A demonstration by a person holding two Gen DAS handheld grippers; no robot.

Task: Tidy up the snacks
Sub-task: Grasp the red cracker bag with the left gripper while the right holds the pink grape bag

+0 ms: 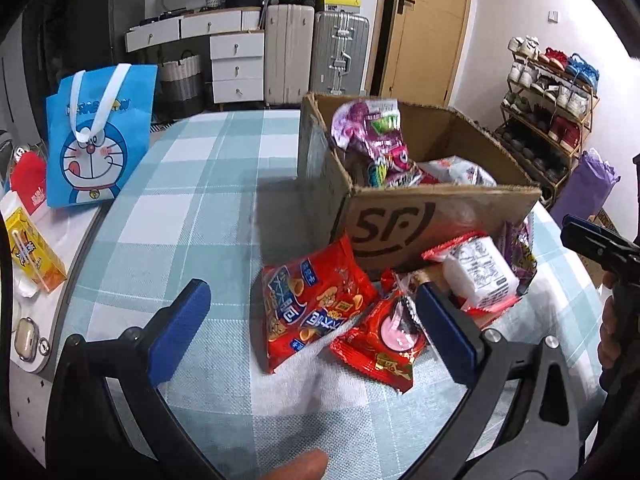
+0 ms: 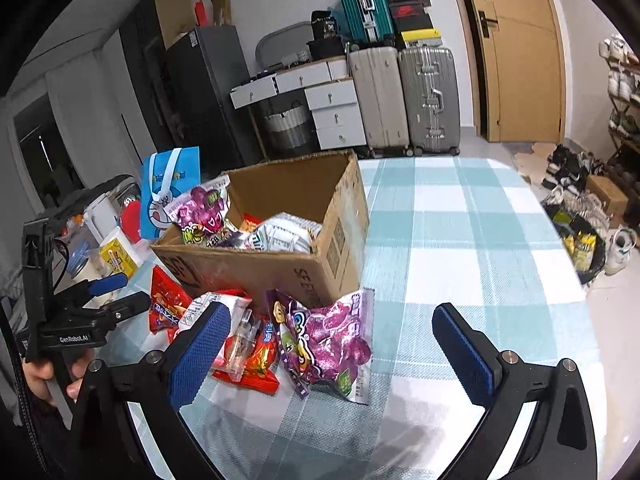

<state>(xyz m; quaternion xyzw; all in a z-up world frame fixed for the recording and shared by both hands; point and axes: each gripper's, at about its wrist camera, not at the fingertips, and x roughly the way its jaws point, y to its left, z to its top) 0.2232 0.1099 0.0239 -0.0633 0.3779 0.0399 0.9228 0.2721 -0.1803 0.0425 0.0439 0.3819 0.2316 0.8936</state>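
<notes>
A cardboard box (image 1: pixel 440 216) marked SF stands on the checked tablecloth, holding several snack packs; it also shows in the right wrist view (image 2: pixel 256 268). In front of it lie a red chip bag (image 1: pixel 312 304), a small red pack (image 1: pixel 380 344), a white-and-red pack (image 1: pixel 480 272) and a purple candy bag (image 2: pixel 332 340). My left gripper (image 1: pixel 316 320) is open and empty, its fingers either side of the red packs, above them. My right gripper (image 2: pixel 332 344) is open and empty, above the purple bag. The right gripper's tip (image 1: pixel 592 240) shows at the left view's right edge.
A blue Doraemon tote (image 1: pixel 100 132) and a yellow drink carton (image 1: pixel 32 256) stand at the table's left side. Suitcases (image 2: pixel 404 96), white drawers (image 2: pixel 336 116), a wooden door and a shoe rack (image 1: pixel 552 120) lie beyond the table. Bare checked cloth (image 2: pixel 460 232) stretches right of the box.
</notes>
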